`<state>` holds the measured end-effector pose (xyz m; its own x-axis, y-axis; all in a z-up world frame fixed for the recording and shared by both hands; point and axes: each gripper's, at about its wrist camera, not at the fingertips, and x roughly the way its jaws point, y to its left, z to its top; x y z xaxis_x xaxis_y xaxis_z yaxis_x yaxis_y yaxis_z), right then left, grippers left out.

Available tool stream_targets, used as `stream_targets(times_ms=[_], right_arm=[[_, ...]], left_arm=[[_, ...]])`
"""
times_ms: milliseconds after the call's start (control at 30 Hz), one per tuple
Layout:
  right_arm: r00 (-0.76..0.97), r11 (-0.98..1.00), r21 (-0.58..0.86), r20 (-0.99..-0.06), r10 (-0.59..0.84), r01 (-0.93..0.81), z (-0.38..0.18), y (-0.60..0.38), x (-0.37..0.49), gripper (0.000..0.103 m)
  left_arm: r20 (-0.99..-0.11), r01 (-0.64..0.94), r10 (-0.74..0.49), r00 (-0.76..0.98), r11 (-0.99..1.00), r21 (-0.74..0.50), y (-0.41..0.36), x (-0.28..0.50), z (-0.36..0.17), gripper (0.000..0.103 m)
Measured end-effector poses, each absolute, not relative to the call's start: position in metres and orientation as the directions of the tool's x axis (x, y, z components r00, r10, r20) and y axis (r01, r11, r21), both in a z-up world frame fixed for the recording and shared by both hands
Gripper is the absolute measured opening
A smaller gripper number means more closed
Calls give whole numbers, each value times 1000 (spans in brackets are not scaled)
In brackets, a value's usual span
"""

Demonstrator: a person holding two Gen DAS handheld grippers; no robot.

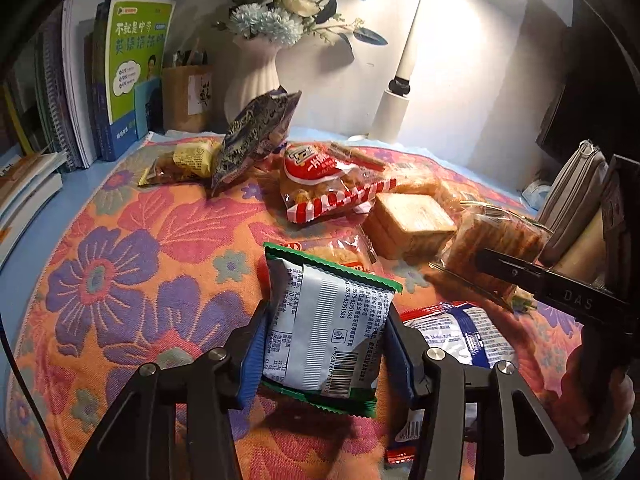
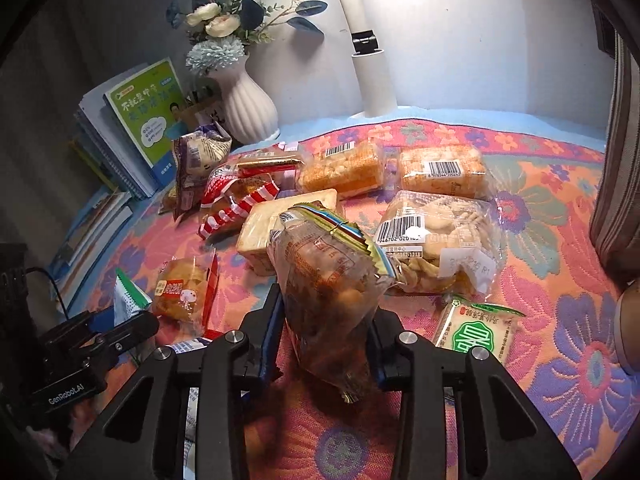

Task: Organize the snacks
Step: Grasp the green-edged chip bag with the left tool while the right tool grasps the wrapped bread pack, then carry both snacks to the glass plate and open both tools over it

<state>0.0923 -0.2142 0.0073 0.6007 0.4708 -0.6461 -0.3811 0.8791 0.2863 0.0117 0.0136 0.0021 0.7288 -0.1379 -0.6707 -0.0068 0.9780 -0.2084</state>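
Left wrist view: left gripper (image 1: 324, 344) clamped on a green-edged packet (image 1: 320, 320), barcode side up, lifted off the flowered cloth (image 1: 120, 240) so it can be carried clear of the pile. Right wrist view: right gripper (image 2: 326, 344) pinched tight on a clear bag of brown snacks (image 2: 328, 292), held upright by its lower half, top seal free. Remaining snacks scattered mid-cloth: red-striped bag (image 1: 332, 184), sliced bread (image 1: 408, 224), biscuit packs (image 2: 444, 174). Probably sorting by kind; no bin or tray visible.
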Motion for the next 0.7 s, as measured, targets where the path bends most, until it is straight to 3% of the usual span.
stream_targets(times_ms=[367, 700], right_arm=[[631, 858, 375, -583, 512, -350, 37, -258, 59, 34], [671, 888, 363, -587, 453, -281, 63, -323, 19, 34]], left_arm=[[-606, 60, -191, 773, 972, -229, -12, -13, 45, 51], [-596, 239, -321, 736, 947, -214, -110, -17, 65, 51]])
